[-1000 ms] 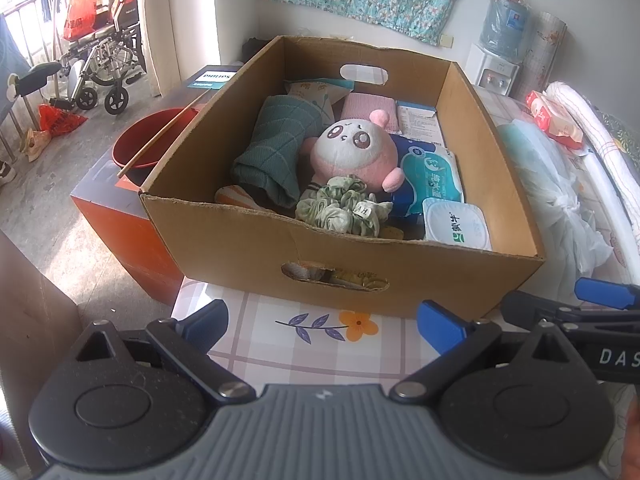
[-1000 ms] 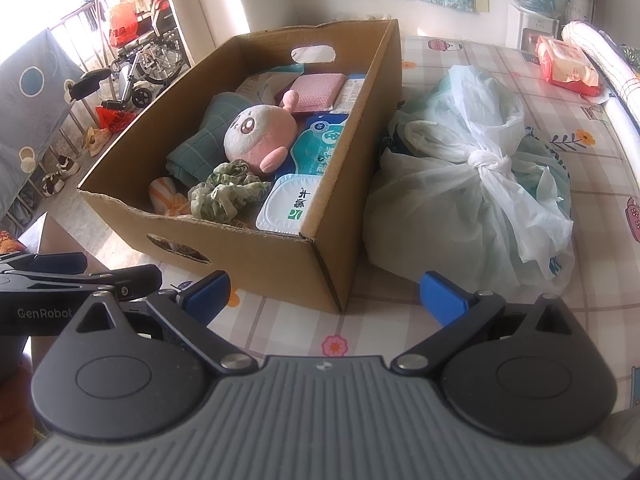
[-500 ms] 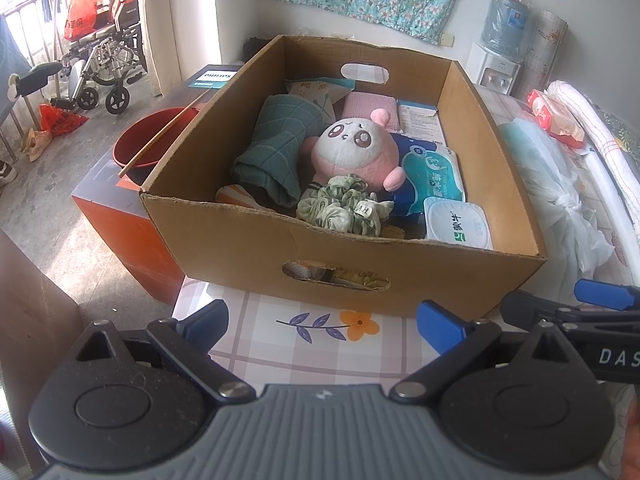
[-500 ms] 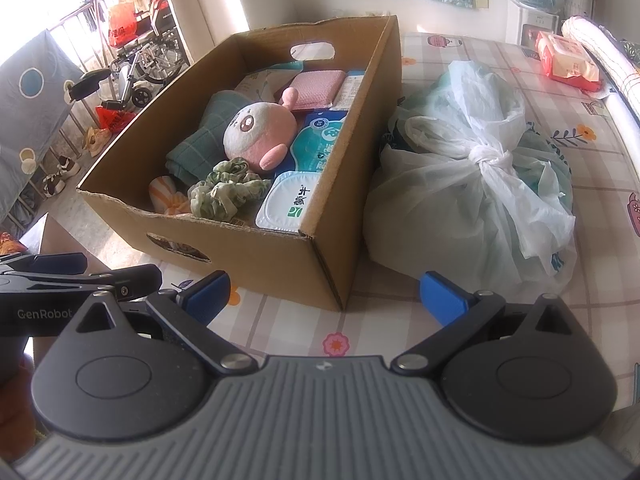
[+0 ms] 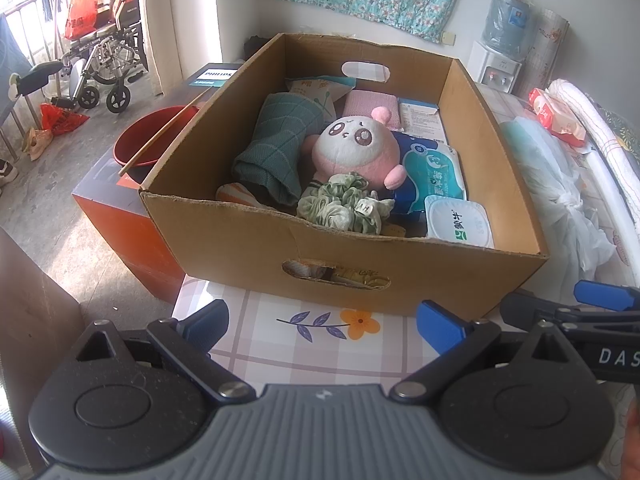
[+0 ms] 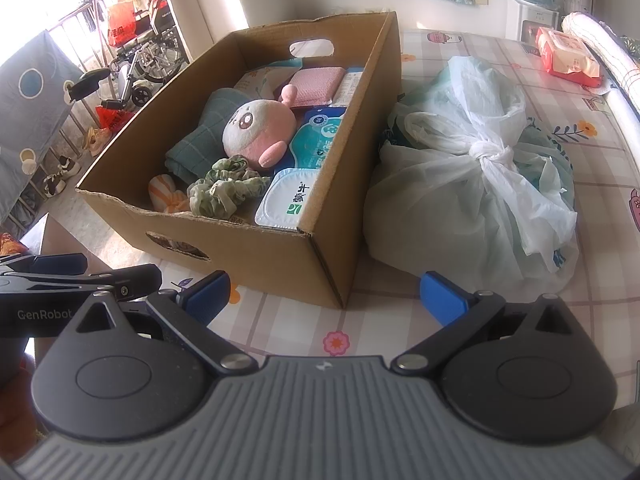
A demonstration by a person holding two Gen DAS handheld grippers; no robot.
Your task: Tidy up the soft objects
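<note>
The left gripper (image 5: pixel 322 322) hovers low over the near edge of the table (image 5: pixel 280 344), its blue-padded fingers (image 5: pixel 438 326) spread wide with nothing between them. The right gripper (image 6: pixel 324 294) hangs just beside it, equally wide apart and empty, above the checked, flowered cloth.

Just beyond both tools stands an open cardboard box (image 5: pixel 400 268), at the table's left edge, with a hand slot cut in its near wall. Inside, a pink plush (image 5: pixel 356 152) sits near the middle, facing up. A green scrunchie (image 5: pixel 344 206) lies against the plush's near side, close to the box's near wall. A folded green towel (image 5: pixel 276 144) leans to the left of the plush, and an orange-striped soft item (image 6: pixel 166 196) is tucked in the near left corner. A pink cloth (image 5: pixel 370 106) lies flat behind the plush toward the far wall. To the right of the plush a blue wipes pack (image 5: pixel 434 174) rests on its back, and a white tub (image 5: pixel 458 222) sits in the near right corner.

Right of the box, touching its side wall, a knotted white plastic bag (image 6: pixel 480 184) lies on the table. A red pack (image 6: pixel 568 58) rests near the far right edge.

Left of the table, on the floor, an orange box (image 5: pixel 120 216) carries a red basin (image 5: pixel 136 140) with a stick across it.
</note>
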